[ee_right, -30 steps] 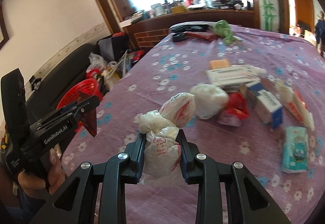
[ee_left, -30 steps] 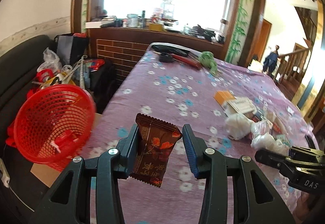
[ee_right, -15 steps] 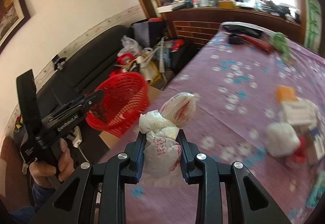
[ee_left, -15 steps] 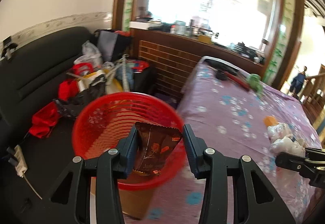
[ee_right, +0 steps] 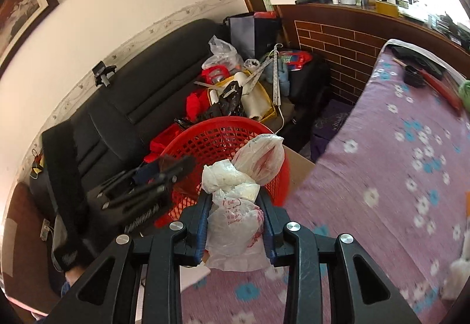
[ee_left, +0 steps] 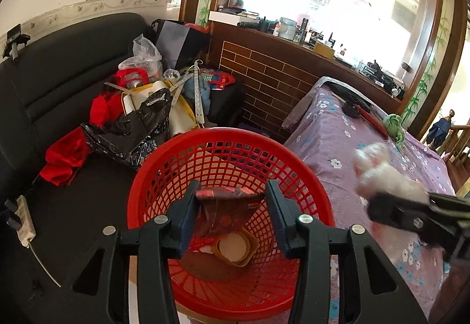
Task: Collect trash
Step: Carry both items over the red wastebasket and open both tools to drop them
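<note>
A red mesh basket [ee_left: 229,133] stands on the floor between the black sofa and the table. My left gripper [ee_left: 230,192] hovers over its mouth. A brown snack wrapper [ee_left: 223,215] spans its two pads and sags below the fingertips while the jaws are opening. My right gripper [ee_right: 235,195] is above the table's edge, just short of the basket [ee_right: 205,130]. Its jaws are opening, but the pads still press on a bunch of white plastic bags [ee_right: 235,221]. The left wrist view shows that gripper [ee_left: 411,212] and its bags [ee_left: 379,174] blurred at the right.
A tan cup [ee_left: 235,249] lies in the basket. A cardboard box [ee_right: 296,165] sits under the basket. Bags, red cloth and clutter [ee_left: 138,118] pile up on the sofa [ee_left: 58,83]. The purple flowered tablecloth [ee_left: 337,142] runs off to the right. A brick-faced counter [ee_left: 264,74] stands behind.
Both grippers have swung left from over the table to the basket. The wrapper has slipped lower and tipped between the left pads. The bags stay gripped in the right gripper.
</note>
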{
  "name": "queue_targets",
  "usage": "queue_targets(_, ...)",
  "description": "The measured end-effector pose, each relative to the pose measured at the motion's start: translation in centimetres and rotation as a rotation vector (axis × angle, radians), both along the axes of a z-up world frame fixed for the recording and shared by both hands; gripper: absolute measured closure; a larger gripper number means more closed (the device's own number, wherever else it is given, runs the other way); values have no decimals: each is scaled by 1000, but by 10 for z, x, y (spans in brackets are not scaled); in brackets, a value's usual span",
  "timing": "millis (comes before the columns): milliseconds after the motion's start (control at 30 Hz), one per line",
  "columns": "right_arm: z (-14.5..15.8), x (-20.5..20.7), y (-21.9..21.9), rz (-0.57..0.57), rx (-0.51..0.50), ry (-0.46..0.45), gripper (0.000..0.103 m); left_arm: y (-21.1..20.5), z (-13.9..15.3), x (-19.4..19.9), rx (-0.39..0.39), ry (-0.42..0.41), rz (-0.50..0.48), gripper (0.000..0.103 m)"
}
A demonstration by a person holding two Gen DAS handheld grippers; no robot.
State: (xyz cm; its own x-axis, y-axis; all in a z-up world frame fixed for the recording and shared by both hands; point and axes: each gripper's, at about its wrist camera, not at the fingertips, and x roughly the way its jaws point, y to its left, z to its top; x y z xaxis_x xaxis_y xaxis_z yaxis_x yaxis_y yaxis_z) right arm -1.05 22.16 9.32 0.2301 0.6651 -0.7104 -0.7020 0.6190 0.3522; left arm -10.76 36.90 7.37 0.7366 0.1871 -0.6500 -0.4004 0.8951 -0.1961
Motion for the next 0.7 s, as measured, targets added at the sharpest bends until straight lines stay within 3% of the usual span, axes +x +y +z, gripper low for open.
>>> queue_targets(100,-3,12,17,7,-5,8,60,4,0,-1,9,-2,13,41)
queue_targets(133,-3,14,20,5,2,13,51,6,1,-3,8,-7,23,35)
queue_targets(167,-2,15,19,7,16,17,45,7,2,-4,5,-15,25,35)
queue_targets(400,8,10,-21,-36,79,29,44,-6,11,-16,1,-41,10,35)
queue_targets(500,6,-4,-53,-65,81,23,44,-32,14,-20,2,-58,-35,29)
queue_targets(700,-9,-33,-127,-150,43,-8,43,-99,15,-16,12,-52,-171,28)
